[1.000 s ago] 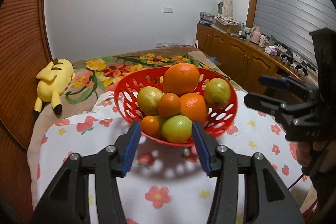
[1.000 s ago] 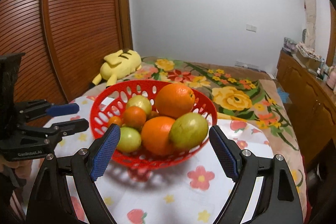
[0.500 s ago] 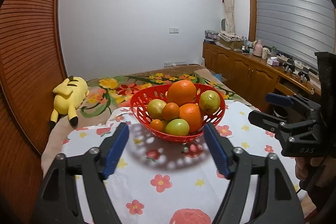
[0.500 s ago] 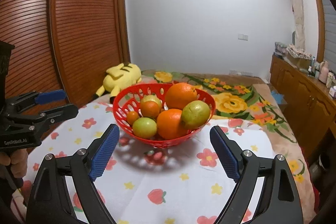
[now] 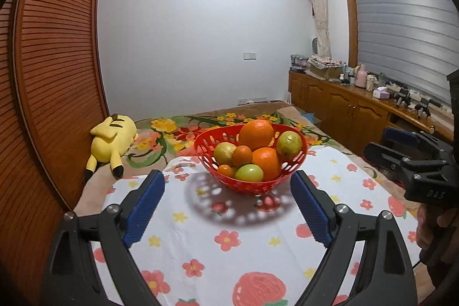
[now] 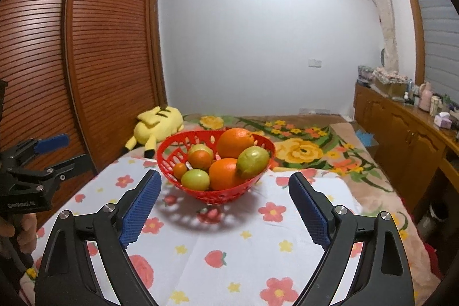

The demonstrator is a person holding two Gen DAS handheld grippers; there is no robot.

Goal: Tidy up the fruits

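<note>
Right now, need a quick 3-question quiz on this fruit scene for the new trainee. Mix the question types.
1. True or false: the left gripper is shut on a fruit.
2. Multiple choice: where does the yellow plush toy lie relative to the red basket in the right wrist view? A) behind it, to the left B) in front of it, to the right C) inside it
3. Fill in: the fruit sitting highest in the basket is a large ____.

Key:
1. False. Both the left gripper and the right gripper are open and hold nothing.
2. A
3. orange
</note>
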